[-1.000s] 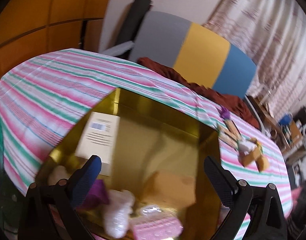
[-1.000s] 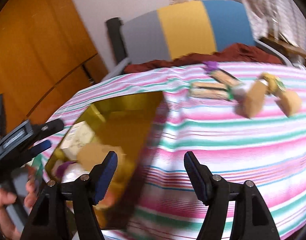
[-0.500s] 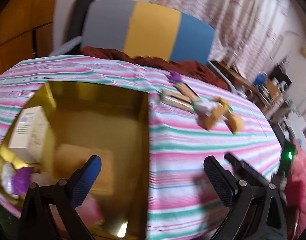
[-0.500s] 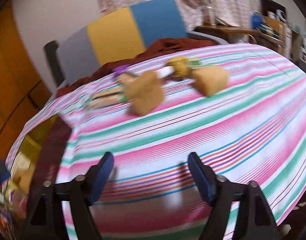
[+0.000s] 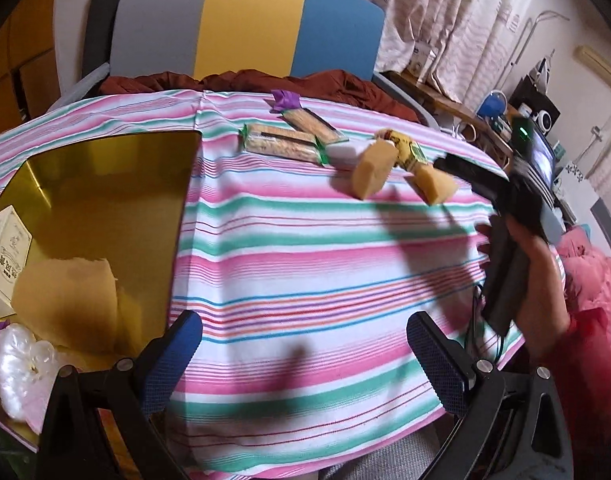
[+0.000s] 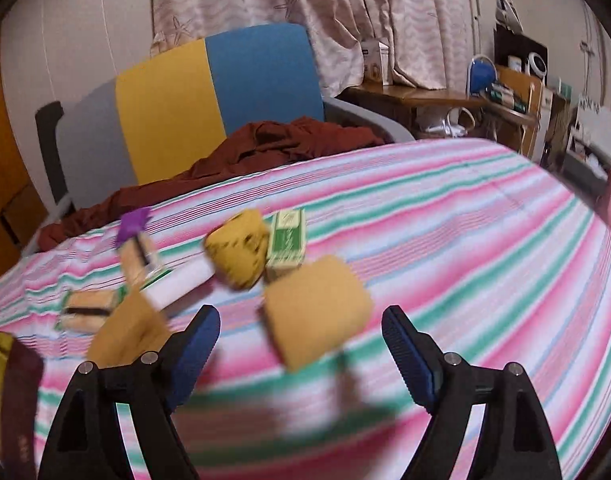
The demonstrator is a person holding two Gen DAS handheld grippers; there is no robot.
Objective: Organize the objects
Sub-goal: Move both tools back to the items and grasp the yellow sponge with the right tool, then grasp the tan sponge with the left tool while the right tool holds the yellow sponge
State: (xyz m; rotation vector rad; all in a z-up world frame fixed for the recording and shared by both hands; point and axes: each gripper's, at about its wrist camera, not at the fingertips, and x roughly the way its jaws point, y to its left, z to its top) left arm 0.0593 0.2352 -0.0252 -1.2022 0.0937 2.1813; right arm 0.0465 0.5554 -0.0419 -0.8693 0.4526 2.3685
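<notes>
My left gripper [image 5: 305, 344] is open over the striped tablecloth [image 5: 305, 264], with nothing between its fingers. To its left is the gold box [image 5: 105, 184], holding a white carton [image 5: 5, 240], brown paper [image 5: 65, 296] and a shiny white packet [image 5: 17, 368]. My right gripper [image 6: 301, 344] is open. A tan block [image 6: 315, 312] lies on the cloth just ahead of its fingertips, untouched by the pads. A second tan block [image 6: 125, 332] sits behind its left finger. Further back lie a yellow wrapped item [image 6: 237, 252], a green-and-white packet [image 6: 287, 240], a white block [image 6: 177, 288] and two snack bars [image 6: 87, 308].
A chair with a grey, yellow and blue back [image 5: 245, 28] stands behind the table, with dark red cloth [image 6: 273, 144] draped on it. A hand [image 5: 541, 276] holds the right gripper at the table's right edge. Cluttered desks [image 6: 505, 100] stand at the far right.
Both views have swung right, away from the gold box toward the loose items. The right gripper's jaws have widened, and it has come close to the tan blocks.
</notes>
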